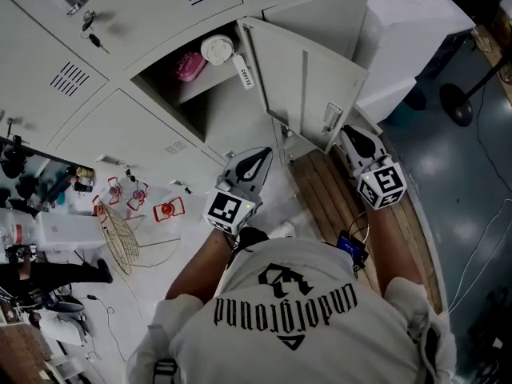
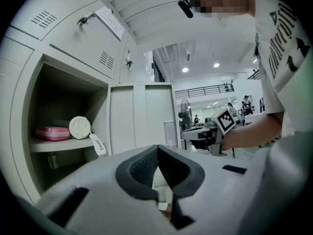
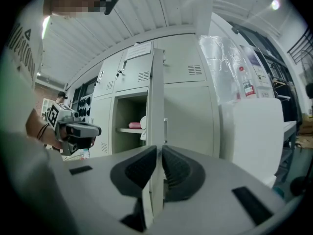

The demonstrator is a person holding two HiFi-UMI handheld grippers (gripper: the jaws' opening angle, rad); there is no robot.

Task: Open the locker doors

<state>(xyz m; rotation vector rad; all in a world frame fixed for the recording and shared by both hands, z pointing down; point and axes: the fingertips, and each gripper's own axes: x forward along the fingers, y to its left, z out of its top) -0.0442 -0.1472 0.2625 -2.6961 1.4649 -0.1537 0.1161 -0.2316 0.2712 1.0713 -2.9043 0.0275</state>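
At the free edge of the locker door [image 3: 157, 89], the right tool [image 3: 159, 151] is closed on the thin sheet metal, one pad on either side. The door stands swung well out from its compartment, where a pink box [image 1: 190, 66] and a white round tin [image 1: 217, 49] sit on the shelf. To do this well, I judge the pinch should be kept firm and swept along the hinge's arc, not pulled straight, so the edge does not slip free. The left tool [image 2: 157, 148] hangs closed and empty near the opening. The neighbouring doors [image 1: 136, 130] are shut and remain to be done.
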